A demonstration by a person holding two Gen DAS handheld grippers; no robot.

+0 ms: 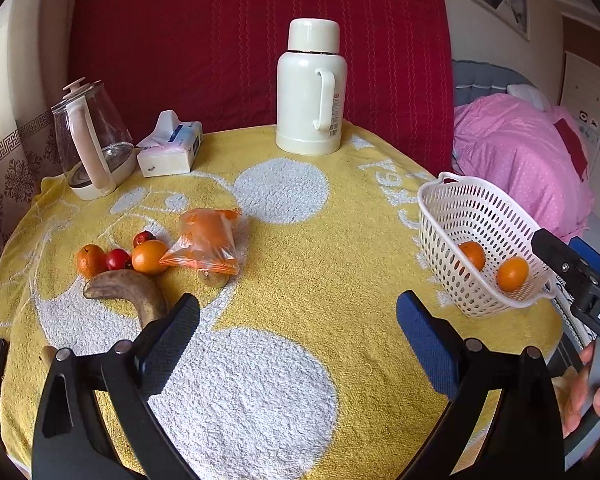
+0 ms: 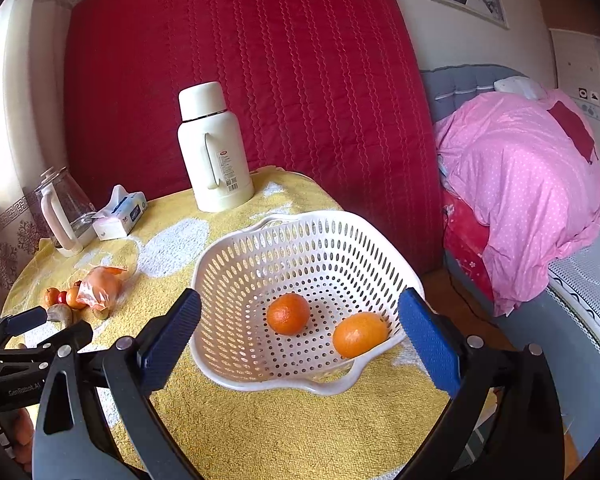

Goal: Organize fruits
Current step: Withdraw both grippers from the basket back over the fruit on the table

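A white perforated basket (image 2: 260,272) stands at the table's right edge and holds two oranges (image 2: 288,314) (image 2: 359,334); it also shows in the left wrist view (image 1: 452,216). My right gripper (image 2: 300,336) is open and empty just in front of the basket. On the left lie two more oranges (image 1: 149,256) (image 1: 90,261), two small red fruits (image 1: 117,259), a browned banana (image 1: 132,290) and an orange plastic bag (image 1: 206,244). My left gripper (image 1: 298,336) is open and empty, to the right of the banana.
A white thermos (image 1: 311,88) stands at the back, a glass kettle (image 1: 90,140) and a tissue pack (image 1: 170,146) at the back left. A yellow towel (image 1: 320,264) covers the round table. A bed with a pink quilt (image 2: 524,184) lies to the right.
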